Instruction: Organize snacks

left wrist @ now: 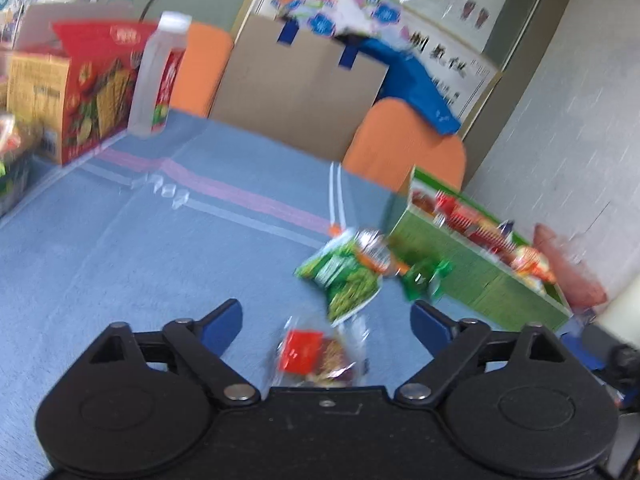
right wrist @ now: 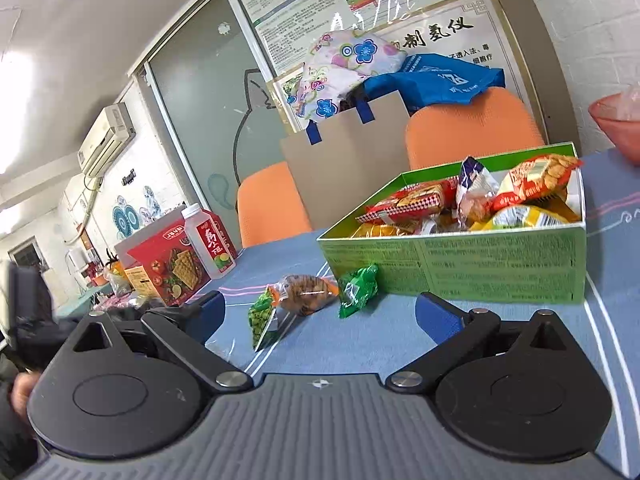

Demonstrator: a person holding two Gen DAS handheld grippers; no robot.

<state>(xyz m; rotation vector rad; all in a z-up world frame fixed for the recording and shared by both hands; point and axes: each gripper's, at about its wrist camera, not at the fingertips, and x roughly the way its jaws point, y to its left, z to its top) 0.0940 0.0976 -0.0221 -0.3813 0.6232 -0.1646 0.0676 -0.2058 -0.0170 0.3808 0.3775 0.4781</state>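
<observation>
Both claws hover over the blue-clothed table [right wrist: 360, 344] with fingers spread wide and nothing clamped. The left claw [left wrist: 326, 320] points down at a red-and-clear snack packet [left wrist: 316, 356] lying between its fingers, untouched. The right claw [right wrist: 318, 312] faces three loose snacks: a green pea bag [right wrist: 262, 320], an orange-ended packet [right wrist: 304, 294] and a small green packet [right wrist: 358, 290], lying just beside the green box [right wrist: 500, 272] on its left. The box stands at far right, full of snacks. A red cracker box [right wrist: 172, 268] and a bottle [right wrist: 208, 240] stand at far left.
</observation>
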